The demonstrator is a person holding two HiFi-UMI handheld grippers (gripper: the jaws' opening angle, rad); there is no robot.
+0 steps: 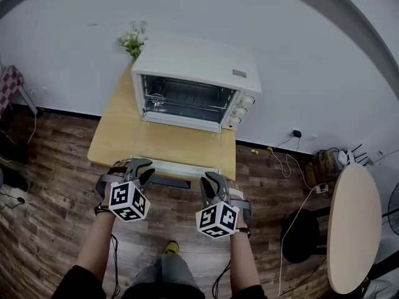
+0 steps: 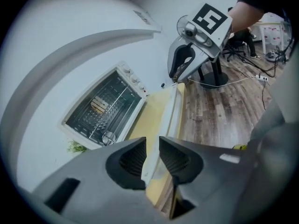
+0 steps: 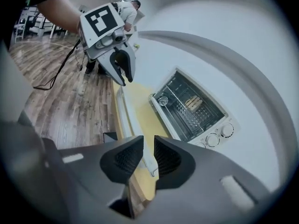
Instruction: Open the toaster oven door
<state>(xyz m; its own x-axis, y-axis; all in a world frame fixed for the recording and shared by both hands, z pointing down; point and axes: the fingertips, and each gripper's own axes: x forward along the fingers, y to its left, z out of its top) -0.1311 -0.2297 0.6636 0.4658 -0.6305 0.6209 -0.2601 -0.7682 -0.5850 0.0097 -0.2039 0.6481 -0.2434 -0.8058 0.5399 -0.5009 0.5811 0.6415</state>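
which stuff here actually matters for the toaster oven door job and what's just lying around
For the job: toaster oven, door handle, left gripper, right gripper.

Just lying about: flowers behind the oven, round table, cables on the floor.

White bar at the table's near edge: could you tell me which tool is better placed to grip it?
Right, marginally. Both tools straddle the bar, one at each end, jaws open; the right tool shows a narrower gap than the left tool, so it likely needs less closing.
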